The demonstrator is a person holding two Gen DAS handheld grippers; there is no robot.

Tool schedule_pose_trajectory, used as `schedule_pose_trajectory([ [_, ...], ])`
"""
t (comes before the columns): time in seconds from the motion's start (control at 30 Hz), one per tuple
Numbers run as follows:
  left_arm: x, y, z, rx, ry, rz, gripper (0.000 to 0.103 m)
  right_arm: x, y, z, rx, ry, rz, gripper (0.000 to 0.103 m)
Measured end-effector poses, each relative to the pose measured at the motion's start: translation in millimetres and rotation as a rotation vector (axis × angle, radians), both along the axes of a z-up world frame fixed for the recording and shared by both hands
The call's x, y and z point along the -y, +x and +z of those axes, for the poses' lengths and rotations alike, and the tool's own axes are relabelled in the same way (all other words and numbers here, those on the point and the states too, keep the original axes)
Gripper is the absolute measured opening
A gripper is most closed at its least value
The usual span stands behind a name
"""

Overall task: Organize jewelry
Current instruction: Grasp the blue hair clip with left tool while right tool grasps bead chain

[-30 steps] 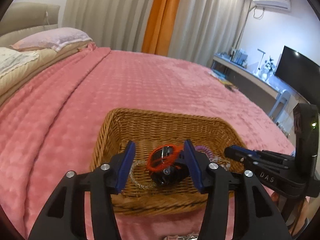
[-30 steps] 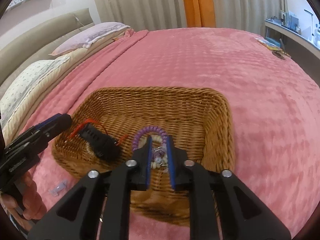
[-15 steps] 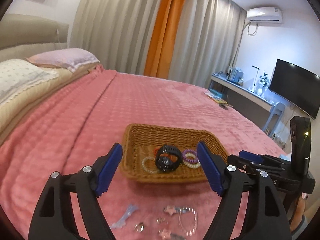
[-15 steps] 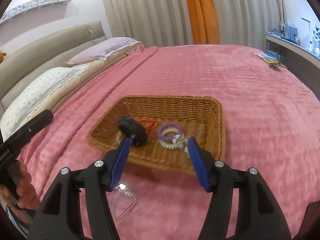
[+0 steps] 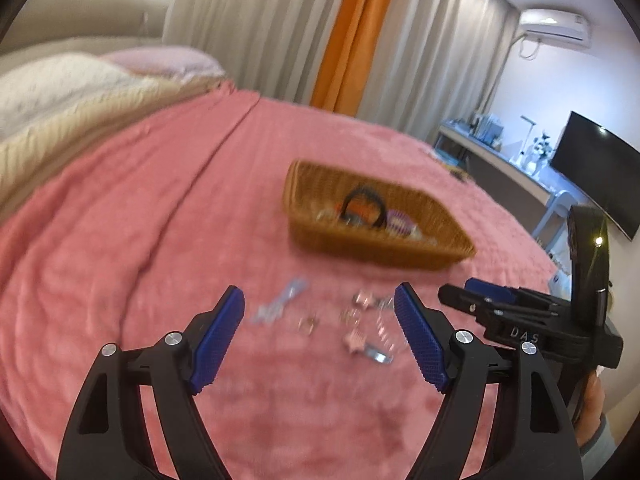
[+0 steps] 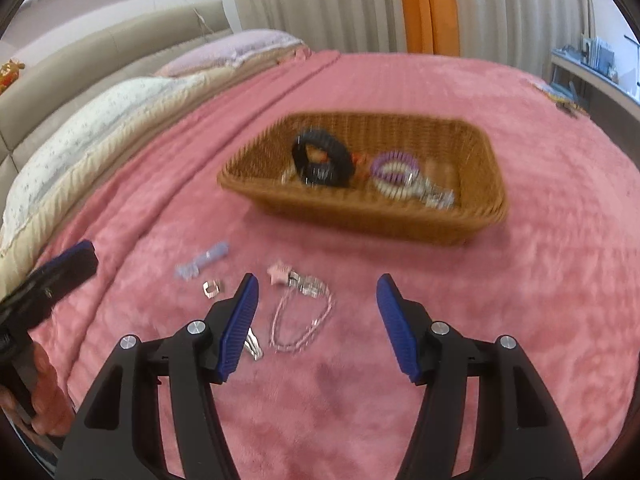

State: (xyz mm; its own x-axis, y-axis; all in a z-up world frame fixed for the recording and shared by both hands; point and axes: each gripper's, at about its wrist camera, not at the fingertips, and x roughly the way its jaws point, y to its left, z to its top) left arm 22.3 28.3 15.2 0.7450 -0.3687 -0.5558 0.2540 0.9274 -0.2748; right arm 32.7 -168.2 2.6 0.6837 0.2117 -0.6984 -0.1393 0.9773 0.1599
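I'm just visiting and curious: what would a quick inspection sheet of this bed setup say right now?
Surface: pink blanket covering the bed.
Job's things: wicker basket holding a black band and a purple coil band; chain necklace, pink star clip and pale blue clip loose on the blanket.
Clutter: nothing seen.
Grippers: left gripper and right gripper open, empty.
Cables: nothing seen.
Surroundings: pillows, curtains, television.

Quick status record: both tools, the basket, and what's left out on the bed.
left tool: open, empty
right tool: open, empty
basket: on pink blanket; holds black band, purple coil tie
left out: chain, star clip, clear clip, ring
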Motion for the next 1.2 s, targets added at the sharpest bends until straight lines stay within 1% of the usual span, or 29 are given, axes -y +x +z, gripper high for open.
schedule_pose_trajectory([
  [0.07, -4.2, 3.9, -11.3, -0.025, 0.006, 0.011, 0.075, -3.6, 1.3, -10.5, -0.021, -0.021, -0.007, 0.058],
  [0.2, -12.8, 26.2, -24.8, -0.064, 0.059, -0.009, 0.074, -7.2, 7.3, -27.7, -0.067, -0.015, -0.016, 0.058],
  [0.3, -17.4, 43.9, -33.8, -0.108, 0.079, -0.074, 0.074, -8.6, 13.6, -35.9, -0.091, -0.013, -0.025, 0.058],
  [0.33, -18.1, 53.3, -37.4, -0.126, 0.097, -0.097, 0.073, -9.5, 15.8, -37.4, -0.098, -0.012, -0.025, 0.058],
  [0.4, -15.6, 63.4, -41.9, -0.143, 0.121, -0.135, 0.068, -11.2, 19.5, -40.4, -0.108, -0.011, -0.027, 0.058],
  [0.47, -10.5, 75.9, -46.5, -0.175, 0.127, -0.194, 0.063, -12.6, 22.3, -42.4, -0.113, -0.008, -0.028, 0.058],
  [0.5, -7.7, 80.7, -48.5, -0.184, 0.136, -0.213, 0.062, -12.6, 24.2, -44.4, -0.12, -0.004, -0.032, 0.057],
  [0.57, 1.7, 89.1, -53.8, -0.194, 0.18, -0.253, 0.055, -11.4, 25.8, -48.0, -0.13, -0.002, -0.039, 0.057],
  [0.6, 6.0, 92.6, -56.8, -0.2, 0.199, -0.262, 0.053, -11.0, 26.5, -49.9, -0.132, -0.001, -0.041, 0.056],
  [0.63, 9.5, 96.2, -59.8, -0.208, 0.21, -0.27, 0.049, -10.7, 26.3, -50.0, -0.131, -0.002, -0.041, 0.056],
  [0.73, 14.4, 105.2, -67.6, -0.226, 0.214, -0.281, 0.048, -12.5, 28.8, -48.4, -0.129, -0.016, -0.042, 0.056],
  [0.83, 19.4, 105.6, -71.2, -0.221, 0.222, -0.286, 0.048, -15.2, 36.9, -49.8, -0.139, -0.024, -0.054, 0.055],
  [0.9, 24.3, 106.2, -71.8, -0.215, 0.237, -0.285, 0.048, -20.2, 41.2, -51.0, -0.142, -0.065, -0.064, 0.049],
  [0.97, 27.2, 107.5, -73.2, -0.215, 0.252, -0.274, 0.035, -23.4, 42.0, -51.5, -0.138, -0.085, -0.065, 0.041],
  [1.0, 27.3, 109.2, -74.1, -0.217, 0.252, -0.268, 0.034, -24.1, 41.7, -51.4, -0.133, -0.09, -0.066, 0.036],
  [1.03, 26.8, 110.2, -74.3, -0.217, 0.247, -0.264, 0.033, -24.5, 40.9, -51.4, -0.13, -0.091, -0.061, 0.028],
  [1.07, 26.0, 110.5, -74.0, -0.216, 0.242, -0.259, 0.028, -24.6, 40.2, -51.3, -0.129, -0.087, -0.056, 0.016],
  [1.1, 25.3, 110.2, -74.0, -0.214, 0.24, -0.256, 0.025, -25.1, 39.7, -51.1, -0.126, -0.085, -0.051, 0.011],
  [1.13, 25.9, 110.2, -73.7, -0.214, 0.238, -0.257, 0.016, -25.4, 39.0, -51.1, -0.125, -0.082, -0.048, 0.008],
  [1.17, 25.7, 109.5, -73.7, -0.214, 0.232, -0.262, 0.01, -25.1, 38.5, -51.1, -0.123, -0.078, -0.044, 0.007],
  [1.2, 25.8, 108.8, -73.8, -0.214, 0.229, -0.263, 0.01, -25.2, 38.1, -50.8, -0.121, -0.075, -0.044, 0.007],
])
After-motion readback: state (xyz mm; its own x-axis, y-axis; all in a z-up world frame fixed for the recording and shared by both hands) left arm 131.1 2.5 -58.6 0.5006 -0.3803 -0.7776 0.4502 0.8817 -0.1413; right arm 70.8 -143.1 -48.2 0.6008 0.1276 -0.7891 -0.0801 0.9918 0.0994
